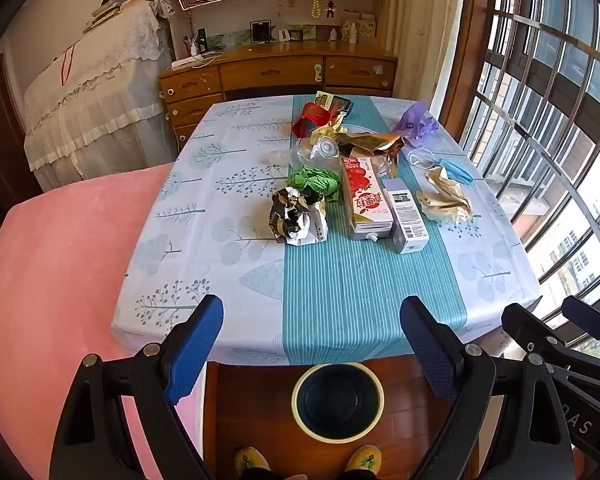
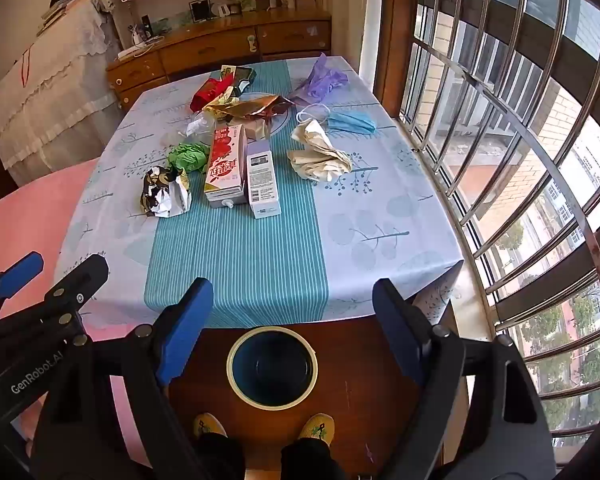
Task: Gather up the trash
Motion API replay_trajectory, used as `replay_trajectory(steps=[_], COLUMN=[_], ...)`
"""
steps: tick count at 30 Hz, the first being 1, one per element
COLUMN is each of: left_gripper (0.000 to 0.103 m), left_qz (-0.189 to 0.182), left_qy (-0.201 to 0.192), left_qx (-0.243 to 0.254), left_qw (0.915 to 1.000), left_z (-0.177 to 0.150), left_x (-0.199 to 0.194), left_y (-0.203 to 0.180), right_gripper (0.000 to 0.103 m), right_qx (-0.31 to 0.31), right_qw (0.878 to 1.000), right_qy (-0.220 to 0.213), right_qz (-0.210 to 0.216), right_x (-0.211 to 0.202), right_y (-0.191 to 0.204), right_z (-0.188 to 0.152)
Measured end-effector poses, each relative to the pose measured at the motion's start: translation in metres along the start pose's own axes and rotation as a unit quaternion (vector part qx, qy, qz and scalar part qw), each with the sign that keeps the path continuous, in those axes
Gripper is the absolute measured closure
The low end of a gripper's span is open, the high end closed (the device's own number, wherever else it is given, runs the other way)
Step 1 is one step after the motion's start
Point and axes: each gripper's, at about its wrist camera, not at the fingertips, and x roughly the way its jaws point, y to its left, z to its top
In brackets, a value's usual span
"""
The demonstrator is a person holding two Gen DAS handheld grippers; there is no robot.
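Trash lies on the table (image 1: 340, 300): a crumpled black-and-white wrapper (image 1: 298, 216) (image 2: 165, 192), green paper (image 1: 316, 180), a red juice carton (image 1: 365, 196) (image 2: 226, 166), a lilac box (image 1: 406, 216) (image 2: 262, 178), cream crumpled paper (image 1: 446, 198) (image 2: 320, 156), a blue mask (image 1: 454, 172), a purple bag (image 1: 416, 124) and foil wrappers (image 1: 372, 142). A dark bin with a cream rim (image 1: 337, 402) (image 2: 272, 366) stands on the floor below. My left gripper (image 1: 312, 320) and right gripper (image 2: 292, 304) are open and empty, above the table's near edge.
A pink bed (image 1: 52, 280) lies left of the table. A barred window (image 2: 520, 140) runs along the right. A wooden desk with drawers (image 1: 276, 76) stands behind the table. The person's yellow slippers (image 1: 252, 460) show by the bin.
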Motion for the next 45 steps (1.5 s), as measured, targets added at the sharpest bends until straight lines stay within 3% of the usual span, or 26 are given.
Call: replay_trajectory(steps=[45], left_gripper=[0.011], left_qz=[0.000], left_qy=[0.005], left_qx=[-0.003], left_qw=[1.0000], left_z=[-0.008], left_x=[-0.003], left_y=[0.013], right_gripper=[0.023], right_qx=[-0.001], right_qw=[1.000], right_qy=[-0.004], right_qz=[0.004], right_x=[-0.006], right_y=[-0.001], right_z=[-0.006])
